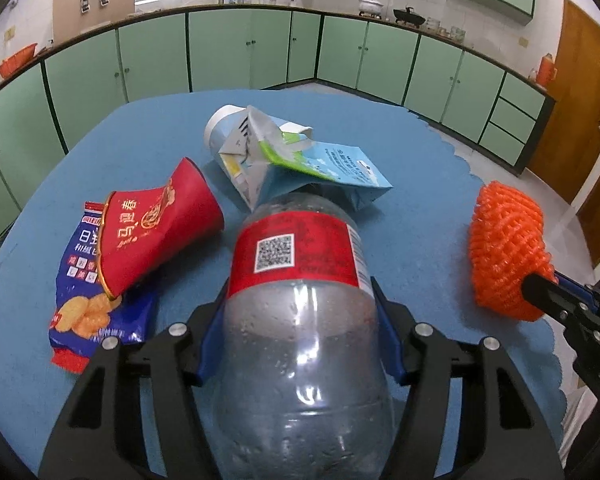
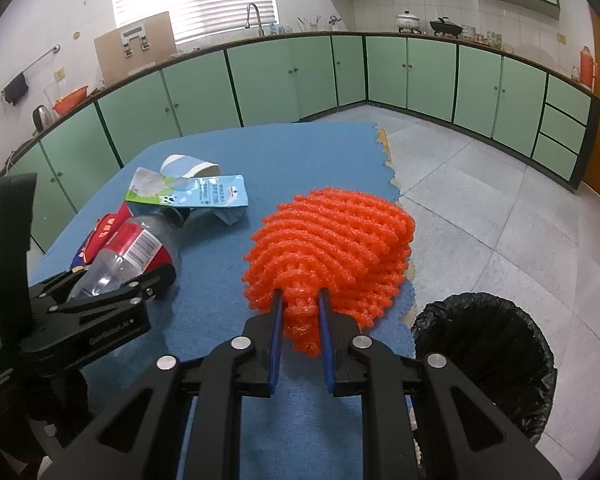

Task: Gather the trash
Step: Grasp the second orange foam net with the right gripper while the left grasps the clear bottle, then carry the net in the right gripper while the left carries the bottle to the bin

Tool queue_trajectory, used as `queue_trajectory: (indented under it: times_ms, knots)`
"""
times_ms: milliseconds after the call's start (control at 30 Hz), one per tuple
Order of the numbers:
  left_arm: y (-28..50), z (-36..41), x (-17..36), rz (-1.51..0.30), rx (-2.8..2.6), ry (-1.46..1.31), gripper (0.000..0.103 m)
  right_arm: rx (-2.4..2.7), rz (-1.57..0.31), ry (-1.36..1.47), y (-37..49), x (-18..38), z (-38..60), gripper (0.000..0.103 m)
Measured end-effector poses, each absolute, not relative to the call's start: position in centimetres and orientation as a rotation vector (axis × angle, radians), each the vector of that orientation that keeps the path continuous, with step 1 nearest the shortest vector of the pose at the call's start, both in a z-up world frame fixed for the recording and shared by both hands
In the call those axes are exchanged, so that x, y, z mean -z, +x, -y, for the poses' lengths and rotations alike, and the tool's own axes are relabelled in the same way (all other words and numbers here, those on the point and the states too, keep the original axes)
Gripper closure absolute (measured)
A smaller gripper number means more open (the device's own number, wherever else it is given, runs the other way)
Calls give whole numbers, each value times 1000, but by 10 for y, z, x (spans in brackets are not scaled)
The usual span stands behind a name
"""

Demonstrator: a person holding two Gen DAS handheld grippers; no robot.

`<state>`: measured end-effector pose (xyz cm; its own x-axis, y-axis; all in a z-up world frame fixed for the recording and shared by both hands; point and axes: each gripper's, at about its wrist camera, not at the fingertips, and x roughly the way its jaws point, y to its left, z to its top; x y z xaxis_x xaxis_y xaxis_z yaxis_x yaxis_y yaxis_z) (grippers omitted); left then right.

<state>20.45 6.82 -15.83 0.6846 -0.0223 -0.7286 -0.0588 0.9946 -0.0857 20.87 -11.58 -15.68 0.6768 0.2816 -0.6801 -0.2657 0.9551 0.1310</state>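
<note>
A clear plastic bottle (image 1: 300, 340) with a red label lies on the blue tablecloth (image 1: 420, 240). Its base is toward the camera, and my left gripper (image 1: 300, 284) is shut on its body, blue pads against both sides. The right wrist view shows that grip on the bottle (image 2: 140, 240) from the side. My right gripper (image 2: 300, 300) is shut on the bunched end of an orange foam net (image 2: 332, 248), held above the table's right edge. The net (image 1: 504, 248) also shows at the right of the left wrist view.
A red paper cup (image 1: 160, 228) lies on a blue chip bag (image 1: 84, 300) left of the bottle. Behind the bottle lie a crushed carton (image 1: 252, 160), a light blue pouch (image 1: 340, 168) and a pale cup (image 1: 220, 120). A black-lined bin (image 2: 440, 312) stands on the floor, right of the table.
</note>
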Motion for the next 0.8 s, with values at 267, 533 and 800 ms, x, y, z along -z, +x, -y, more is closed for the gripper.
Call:
queue_trajectory:
  times_ms: [267, 533, 800]
  knots:
    - [180, -61, 139, -779, 5, -97, 43, -301, -751, 17, 198, 145, 117, 86]
    - [152, -55, 125, -754, 9, -104, 43, -303, -734, 12, 181, 133, 120, 86]
    - [125, -63, 109, -702, -22, -122, 43, -311, -709, 16, 173, 122, 124, 86]
